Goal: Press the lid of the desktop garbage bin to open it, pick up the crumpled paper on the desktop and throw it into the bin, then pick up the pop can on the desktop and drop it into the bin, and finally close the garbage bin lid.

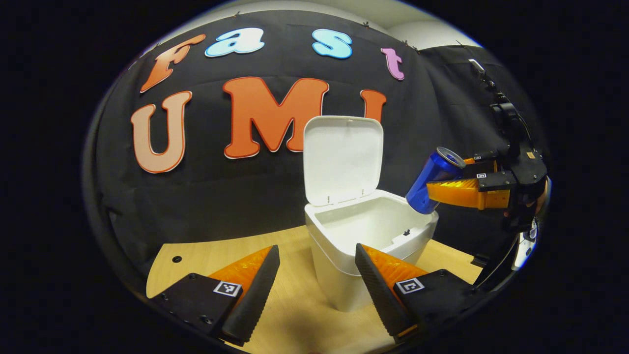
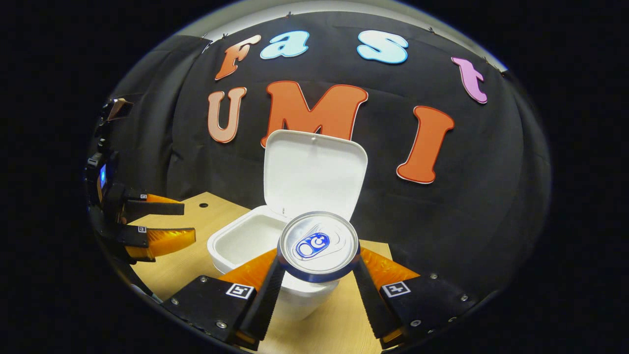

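- Right gripper grips the can, tilted, just above the bin rim.
- Lid stands upright.
- Left gripper is open, holding nothing.

No legible txt; square coded markers on hand-held gripper fingers, unreadable.

Wore black mounting plates under each finger of the left gripper — each plate stamped with a small square black-and-white marker and studded with dark screws. Showed ribbed inner faces along the fingers. Carried matching plates, markers and silver screws on the right gripper. Trailed a thin black cable from its boxy black body — seen in the left gripper view.
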`<state>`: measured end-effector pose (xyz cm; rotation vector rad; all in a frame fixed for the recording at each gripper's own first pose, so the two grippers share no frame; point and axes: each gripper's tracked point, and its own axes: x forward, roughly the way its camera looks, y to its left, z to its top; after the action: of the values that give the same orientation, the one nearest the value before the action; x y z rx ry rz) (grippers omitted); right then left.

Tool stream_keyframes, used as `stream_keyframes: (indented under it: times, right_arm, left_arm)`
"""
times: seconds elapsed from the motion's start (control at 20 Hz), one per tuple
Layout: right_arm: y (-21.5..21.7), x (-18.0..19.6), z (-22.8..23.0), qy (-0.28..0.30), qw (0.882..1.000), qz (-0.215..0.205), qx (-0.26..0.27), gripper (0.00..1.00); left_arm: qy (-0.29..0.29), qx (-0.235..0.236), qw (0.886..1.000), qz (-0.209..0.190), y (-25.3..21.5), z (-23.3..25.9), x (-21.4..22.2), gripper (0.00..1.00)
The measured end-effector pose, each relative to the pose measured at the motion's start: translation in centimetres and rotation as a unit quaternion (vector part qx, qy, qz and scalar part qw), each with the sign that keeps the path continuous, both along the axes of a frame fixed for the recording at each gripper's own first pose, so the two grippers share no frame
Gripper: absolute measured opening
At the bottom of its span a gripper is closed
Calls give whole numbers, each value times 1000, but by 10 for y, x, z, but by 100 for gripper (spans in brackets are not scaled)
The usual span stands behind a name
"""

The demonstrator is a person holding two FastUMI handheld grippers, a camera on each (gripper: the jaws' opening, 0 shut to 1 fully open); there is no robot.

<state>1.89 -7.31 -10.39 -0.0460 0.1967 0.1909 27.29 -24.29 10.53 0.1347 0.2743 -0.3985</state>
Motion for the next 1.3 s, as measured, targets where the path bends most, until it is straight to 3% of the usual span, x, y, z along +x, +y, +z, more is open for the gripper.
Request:
stream_keyframes:
  times: [0.5, 0.9, 1.3]
  right_arm:
    - [17, 13, -36, 40, 999, 29, -8, 80]
    - [19, 15, -51, 67, 997, 23, -2, 81]
    - [13, 18, -51, 70, 998, 2, -8, 84]
  left_arm:
    - [12, 1, 995, 96, 68, -10, -6, 98]
    - [16, 1, 992, 122, 94, -16, -7, 98]
    - [18, -5, 992, 125, 107, -17, -4, 98]
